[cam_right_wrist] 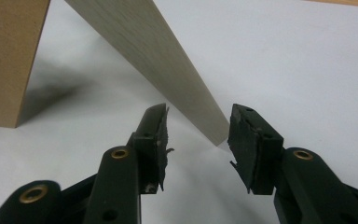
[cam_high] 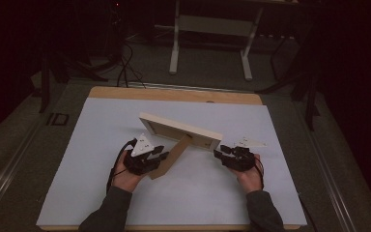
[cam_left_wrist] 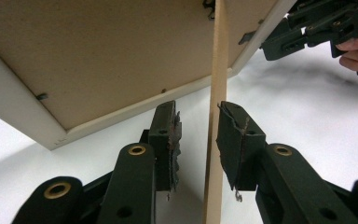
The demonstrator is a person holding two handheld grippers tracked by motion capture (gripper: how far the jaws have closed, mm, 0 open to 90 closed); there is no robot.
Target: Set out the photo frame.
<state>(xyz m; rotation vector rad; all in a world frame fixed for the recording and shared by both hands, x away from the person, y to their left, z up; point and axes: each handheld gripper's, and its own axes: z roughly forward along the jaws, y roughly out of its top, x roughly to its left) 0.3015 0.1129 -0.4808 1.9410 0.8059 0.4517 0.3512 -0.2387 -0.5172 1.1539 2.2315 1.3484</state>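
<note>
A picture frame (cam_high: 181,129) stands tilted near the middle of the white table (cam_high: 101,125), its back toward the person, its fold-out stand (cam_high: 170,157) sloping down toward six o'clock; the left claw (cam_high: 155,155) sits at about eight o'clock of the frame, its jaws partly apart either side of the stand's thin edge (cam_left_wrist: 216,116); the right-hand pad (cam_left_wrist: 235,135) lies just beside the board, the other pad stands off it, and I cannot tell whether there is any pinch; the right claw (cam_high: 221,151) is at four o'clock of the frame, jaws fairly wide, the frame's pale lower corner (cam_right_wrist: 205,121) between the pads and untouched.
</note>
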